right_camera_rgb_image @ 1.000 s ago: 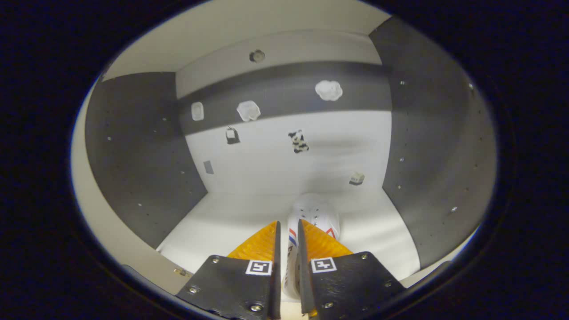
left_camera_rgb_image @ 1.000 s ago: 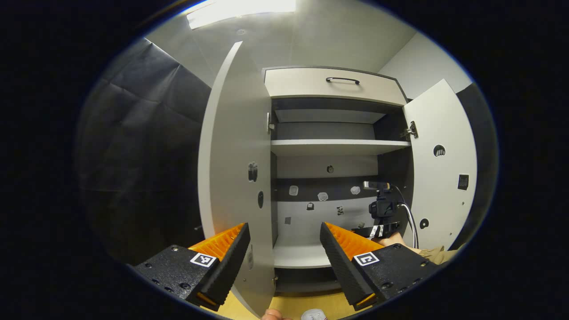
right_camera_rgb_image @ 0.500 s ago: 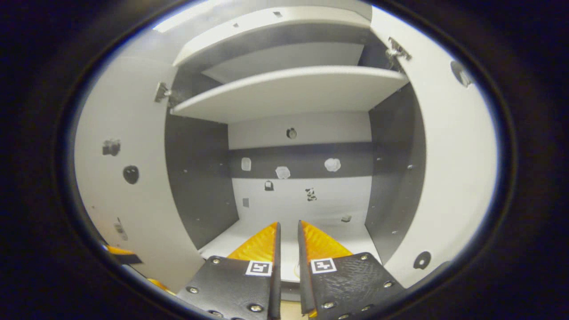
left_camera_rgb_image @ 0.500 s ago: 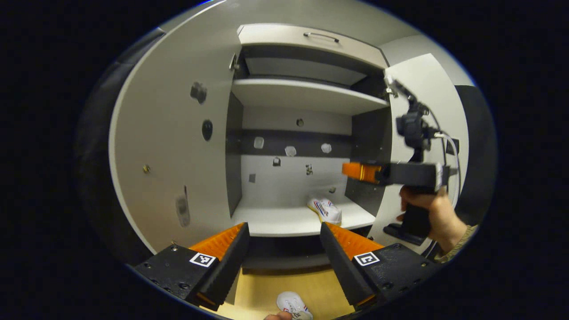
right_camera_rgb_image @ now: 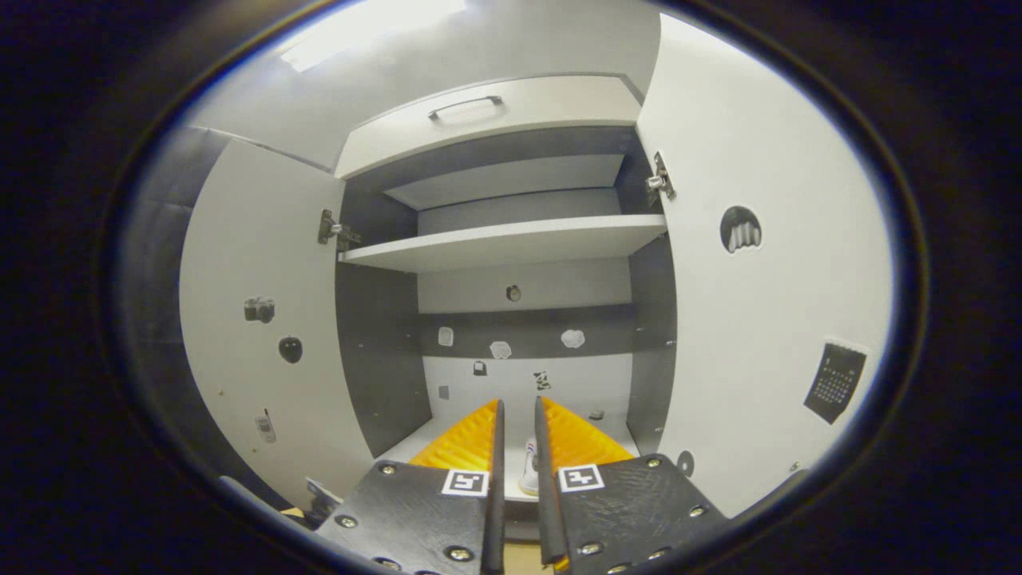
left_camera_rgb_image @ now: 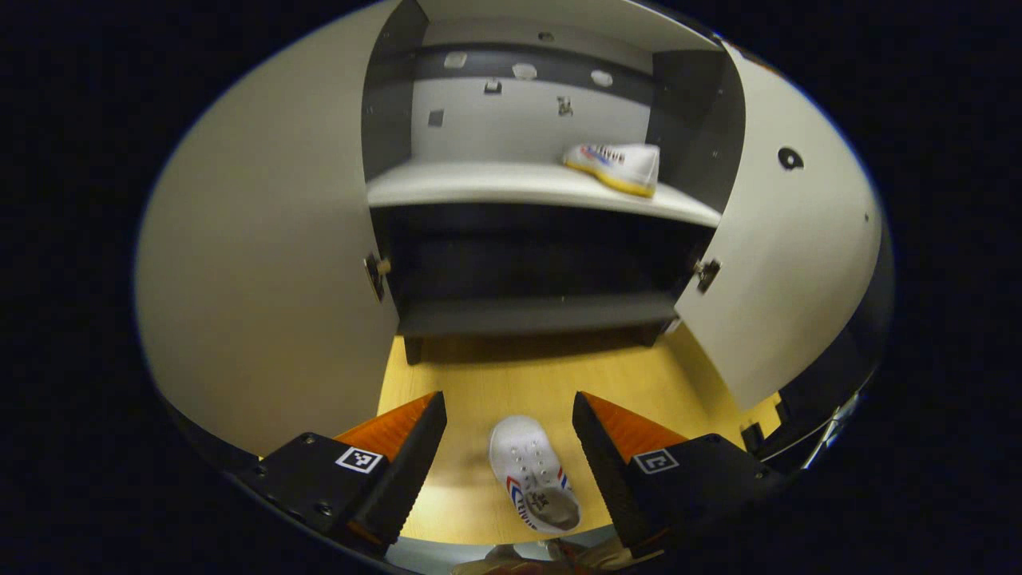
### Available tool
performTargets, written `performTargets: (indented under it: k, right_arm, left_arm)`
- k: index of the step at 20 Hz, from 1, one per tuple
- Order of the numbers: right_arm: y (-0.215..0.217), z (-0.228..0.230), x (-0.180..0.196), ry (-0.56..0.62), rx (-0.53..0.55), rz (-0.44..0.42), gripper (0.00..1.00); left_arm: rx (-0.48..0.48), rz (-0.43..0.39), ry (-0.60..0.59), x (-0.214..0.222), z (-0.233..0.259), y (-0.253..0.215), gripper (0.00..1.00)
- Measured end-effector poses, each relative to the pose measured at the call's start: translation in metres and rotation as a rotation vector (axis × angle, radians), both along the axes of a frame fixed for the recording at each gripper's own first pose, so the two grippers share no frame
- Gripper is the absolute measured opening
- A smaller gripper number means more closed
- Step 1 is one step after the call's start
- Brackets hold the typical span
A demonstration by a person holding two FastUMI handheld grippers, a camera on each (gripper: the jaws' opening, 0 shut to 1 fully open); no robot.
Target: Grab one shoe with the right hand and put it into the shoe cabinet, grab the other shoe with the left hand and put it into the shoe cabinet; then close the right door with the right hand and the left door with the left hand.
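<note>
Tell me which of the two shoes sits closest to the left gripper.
The white shoe on the wooden floor, lying just ahead of the left gripper between its open jaws. The other shoe is farther off, on the cabinet shelf at its right end.

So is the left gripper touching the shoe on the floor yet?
Apart. In the left gripper view, the left gripper hangs open above the shoe, floor visible between them.
</note>
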State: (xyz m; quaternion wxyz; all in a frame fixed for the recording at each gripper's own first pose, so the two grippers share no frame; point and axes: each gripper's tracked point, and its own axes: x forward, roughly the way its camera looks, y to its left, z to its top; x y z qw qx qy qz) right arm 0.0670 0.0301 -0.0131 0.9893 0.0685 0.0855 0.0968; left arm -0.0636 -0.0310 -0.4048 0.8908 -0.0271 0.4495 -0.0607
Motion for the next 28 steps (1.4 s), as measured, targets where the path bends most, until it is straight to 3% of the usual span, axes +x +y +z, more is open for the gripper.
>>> performTargets:
  k: [7, 12, 13, 14, 17, 19, 20, 21, 24, 25, 28]
  right_arm:
    - [-0.009, 0.003, -0.019, -0.007, -0.033, -0.014, 0.18]
    - [-0.014, 0.001, -0.022, 0.004, -0.040, -0.024, 0.17]
    - [-0.017, 0.000, -0.022, 0.006, -0.045, -0.029, 0.17]
    - [-0.018, -0.002, -0.022, 0.008, -0.049, -0.034, 0.17]
    - [-0.021, -0.004, -0.023, 0.015, -0.051, -0.045, 0.17]
    - [-0.025, -0.006, -0.022, 0.017, -0.056, -0.053, 0.17]
    - [-0.025, -0.005, -0.022, 0.016, -0.057, -0.058, 0.17]
    - [-0.027, -0.005, -0.021, 0.015, -0.056, -0.060, 0.17]
    - [-0.028, -0.005, -0.021, 0.012, -0.046, -0.066, 0.17]
    - [-0.029, -0.004, -0.021, 0.010, -0.049, -0.069, 0.17]
    - [-0.031, -0.006, -0.020, 0.009, -0.051, -0.074, 0.17]
  left_arm:
    - [-0.026, 0.000, 0.256, -0.049, -0.092, 0.000, 0.93]
    - [-0.038, 0.029, 0.349, -0.057, -0.127, 0.002, 0.93]
    - [-0.040, 0.033, 0.359, -0.057, -0.134, 0.001, 0.98]
    - [-0.047, 0.034, 0.371, -0.058, -0.140, -0.001, 0.92]
    - [-0.062, 0.042, 0.423, -0.064, -0.157, -0.005, 0.88]
    - [-0.070, 0.057, 0.433, -0.064, -0.159, -0.005, 0.86]
    - [-0.075, 0.060, 0.434, -0.063, -0.160, -0.006, 0.91]
    - [-0.082, 0.058, 0.443, -0.065, -0.161, -0.007, 0.83]
    - [-0.109, 0.052, 0.474, -0.065, -0.166, -0.014, 0.75]
    - [-0.112, 0.056, 0.476, -0.063, -0.164, -0.014, 0.66]
    - [-0.113, 0.068, 0.534, -0.064, -0.164, -0.014, 0.63]
